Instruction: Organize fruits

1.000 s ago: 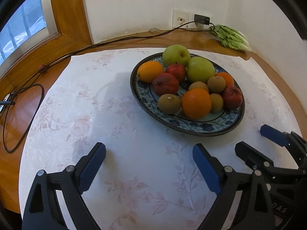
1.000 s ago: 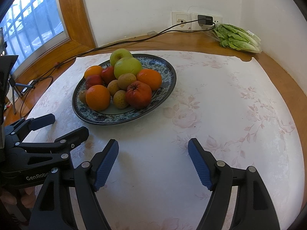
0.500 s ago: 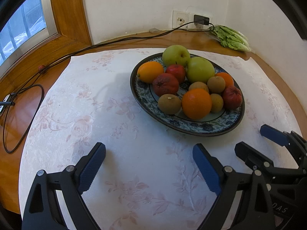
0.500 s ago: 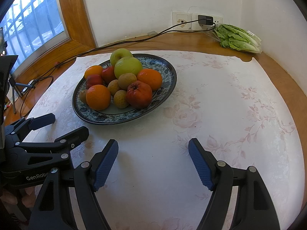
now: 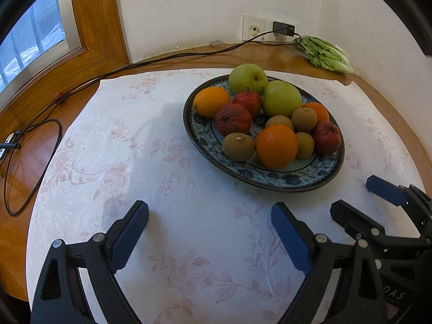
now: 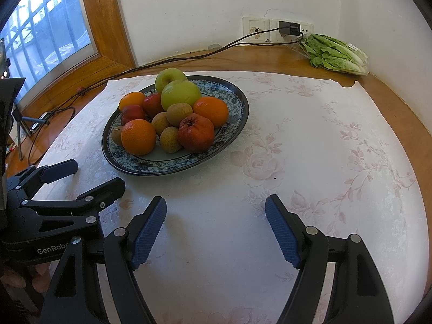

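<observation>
Left wrist: left gripper point(image 5: 210, 232) jaws wide, empty, above tablecloth point(image 5: 172, 178).

A: How does the left gripper point(image 5: 210, 232) stand?

B: Its 2 blue-padded jaws are spread wide with nothing between them, and it tilts downward. In the right wrist view it point(image 6: 89, 175) sits at the lower left, seen from the side.

A: And the right gripper point(image 6: 216, 226)?

B: Also parted and empty, pitched down at much the same slant. From the left wrist view it point(image 5: 359, 197) shows at the lower right, just beside the left one.

A: Any hand visible?

B: Fingers point(image 6: 24, 278) curl under the left gripper's body at the bottom left edge.
</observation>
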`<state>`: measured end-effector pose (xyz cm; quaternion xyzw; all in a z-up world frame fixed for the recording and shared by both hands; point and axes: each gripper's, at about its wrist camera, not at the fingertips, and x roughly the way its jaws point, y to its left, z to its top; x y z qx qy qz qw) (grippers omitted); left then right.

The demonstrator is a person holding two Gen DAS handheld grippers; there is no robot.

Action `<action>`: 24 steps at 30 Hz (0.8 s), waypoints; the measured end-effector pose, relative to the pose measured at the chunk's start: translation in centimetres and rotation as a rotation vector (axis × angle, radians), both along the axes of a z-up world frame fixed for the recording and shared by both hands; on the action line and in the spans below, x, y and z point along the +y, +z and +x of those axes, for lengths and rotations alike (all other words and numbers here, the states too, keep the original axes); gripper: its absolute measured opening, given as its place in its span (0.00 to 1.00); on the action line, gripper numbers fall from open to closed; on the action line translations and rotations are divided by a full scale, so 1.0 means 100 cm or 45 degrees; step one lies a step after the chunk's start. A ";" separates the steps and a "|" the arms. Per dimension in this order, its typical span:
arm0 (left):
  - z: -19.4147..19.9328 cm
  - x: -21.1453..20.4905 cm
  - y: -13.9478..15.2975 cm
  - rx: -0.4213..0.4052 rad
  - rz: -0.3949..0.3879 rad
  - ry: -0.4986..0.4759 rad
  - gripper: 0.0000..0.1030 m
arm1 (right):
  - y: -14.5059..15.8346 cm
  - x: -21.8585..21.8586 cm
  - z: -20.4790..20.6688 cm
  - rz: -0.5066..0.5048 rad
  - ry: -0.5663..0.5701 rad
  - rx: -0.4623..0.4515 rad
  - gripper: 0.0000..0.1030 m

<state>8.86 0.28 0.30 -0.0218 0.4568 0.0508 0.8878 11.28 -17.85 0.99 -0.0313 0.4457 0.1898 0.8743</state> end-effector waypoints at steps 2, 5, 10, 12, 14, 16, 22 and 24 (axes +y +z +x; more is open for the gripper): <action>0.001 -0.001 0.001 -0.001 0.000 0.001 0.92 | 0.000 0.000 0.000 0.000 0.000 0.000 0.76; 0.001 -0.001 0.001 -0.001 0.000 0.000 0.92 | 0.000 0.000 0.000 0.000 0.000 0.000 0.76; 0.002 -0.001 0.001 -0.001 0.000 0.000 0.92 | 0.000 0.000 0.000 0.000 0.000 0.000 0.76; 0.002 -0.001 0.001 -0.002 0.000 0.001 0.92 | 0.000 0.000 0.000 0.000 0.000 0.000 0.76; 0.002 -0.001 0.001 -0.001 0.000 0.001 0.92 | 0.000 0.000 0.000 0.000 0.000 0.000 0.76; 0.002 -0.001 0.001 -0.002 0.000 0.001 0.92 | 0.000 0.000 0.000 0.000 0.000 0.000 0.76; 0.002 -0.001 0.001 -0.001 0.000 0.001 0.92 | 0.000 0.000 0.000 0.000 0.000 0.000 0.76; 0.001 -0.001 0.001 -0.003 0.000 0.001 0.92 | 0.000 0.000 0.000 0.000 0.000 0.000 0.76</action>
